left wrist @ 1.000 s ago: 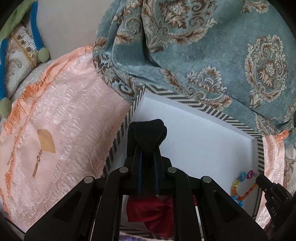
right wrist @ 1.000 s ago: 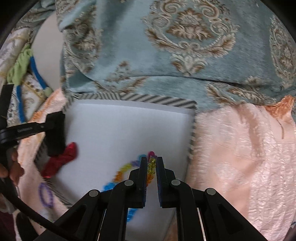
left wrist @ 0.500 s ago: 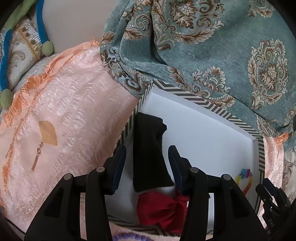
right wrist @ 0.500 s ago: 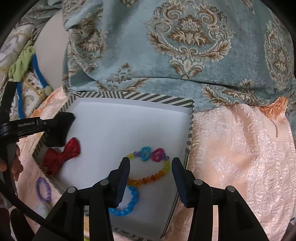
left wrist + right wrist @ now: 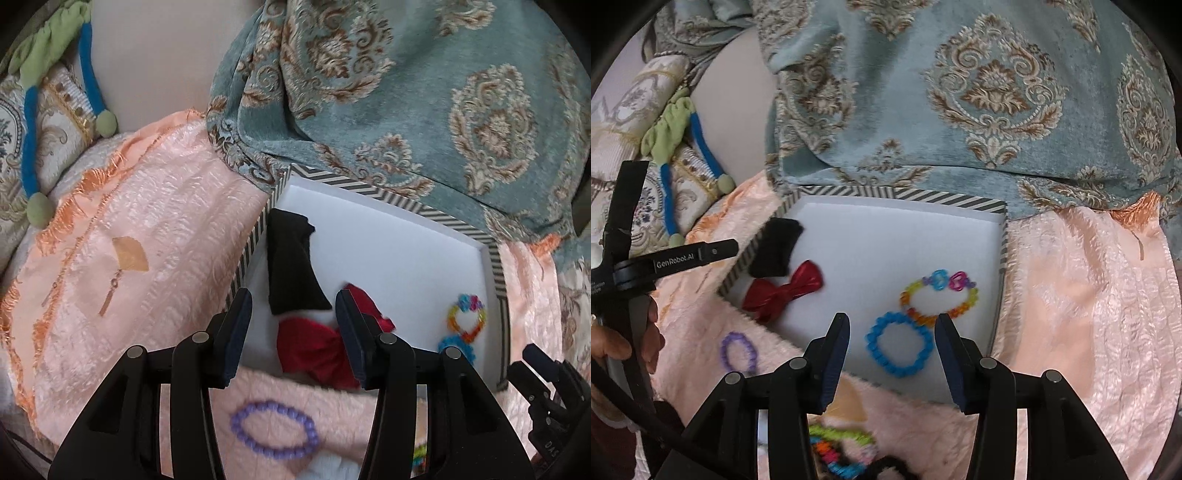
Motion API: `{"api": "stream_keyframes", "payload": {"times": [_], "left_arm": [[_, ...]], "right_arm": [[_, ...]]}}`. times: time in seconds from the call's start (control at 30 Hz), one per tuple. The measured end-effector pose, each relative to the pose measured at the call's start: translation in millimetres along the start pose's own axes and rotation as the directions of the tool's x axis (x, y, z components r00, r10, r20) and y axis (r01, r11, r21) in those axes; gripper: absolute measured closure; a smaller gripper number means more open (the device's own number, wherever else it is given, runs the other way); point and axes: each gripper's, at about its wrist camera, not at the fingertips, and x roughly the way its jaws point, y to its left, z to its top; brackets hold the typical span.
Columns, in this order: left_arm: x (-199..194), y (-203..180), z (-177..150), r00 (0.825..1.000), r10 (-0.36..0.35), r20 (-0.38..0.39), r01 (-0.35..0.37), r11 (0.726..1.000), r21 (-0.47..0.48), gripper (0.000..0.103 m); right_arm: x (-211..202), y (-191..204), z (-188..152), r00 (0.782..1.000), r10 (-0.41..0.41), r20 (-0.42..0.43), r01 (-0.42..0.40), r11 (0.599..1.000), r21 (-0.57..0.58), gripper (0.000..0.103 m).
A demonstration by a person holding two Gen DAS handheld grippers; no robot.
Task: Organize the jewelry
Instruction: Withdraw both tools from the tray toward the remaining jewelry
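Observation:
A white box with a striped rim (image 5: 369, 186) holds a black fabric piece (image 5: 291, 266), a red bow (image 5: 317, 350), a multicolour bead bracelet (image 5: 971, 295) and a blue bracelet (image 5: 873, 343). My left gripper (image 5: 293, 299) hovers open above the box's near left corner, with the black piece and bow lying loose below it. My right gripper (image 5: 892, 325) is open over the blue bracelet and touches nothing. A purple bracelet (image 5: 275, 430) lies on the peach cloth in front of the box. More bright bracelets (image 5: 842, 435) lie under the right gripper.
A teal patterned cloth (image 5: 406, 92) drapes over the box's far edge. Peach textured cloth (image 5: 147, 240) surrounds the box, with a gold fan-shaped piece (image 5: 129, 254) on it. A cushion with blue and green cord (image 5: 29, 110) sits far left. A person's hand (image 5: 613, 343) holds the left gripper.
Both grippers went from shut to open. The left let go of the black piece and the right let go of the multicolour bracelet, both inside the box. Both then pulled back and up.

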Motion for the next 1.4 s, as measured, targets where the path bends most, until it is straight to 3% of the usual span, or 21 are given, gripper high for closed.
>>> {"api": "stream_keyframes", "payload": {"times": [0.13, 0.23, 0.7, 1.07, 1.4], "left_arm": [[-21, -3, -13, 1.000, 0.001, 0.027, -0.002, 1.000, 0.021, 0.056], [-37, -4, -22, 0.999, -0.001, 0.052, 0.000, 1.000, 0.030, 0.056], [-82, -17, -65, 0.994, -0.021, 0.109, 0.011, 0.996, 0.092, 0.056], [-87, -11, -85, 0.986, -0.166, 0.001, 0.166, 0.984, 0.059, 0.052], [-83, -9, -98, 0.984, -0.172, -0.043, 0.174, 0.983, 0.063, 0.052]], "right_arm": [[-14, 12, -8, 1.000, 0.016, 0.016, -0.016, 1.000, -0.005, 0.055], [-24, 19, -15, 0.999, 0.020, 0.033, -0.019, 1.000, -0.008, 0.045], [-62, 29, -37, 0.997, 0.040, 0.063, -0.040, 0.999, -0.003, 0.044], [-78, 7, -60, 0.999, 0.027, 0.034, -0.028, 0.999, 0.021, 0.041], [-75, -26, -93, 0.999, -0.008, -0.044, 0.008, 1.000, 0.021, 0.041]]}}
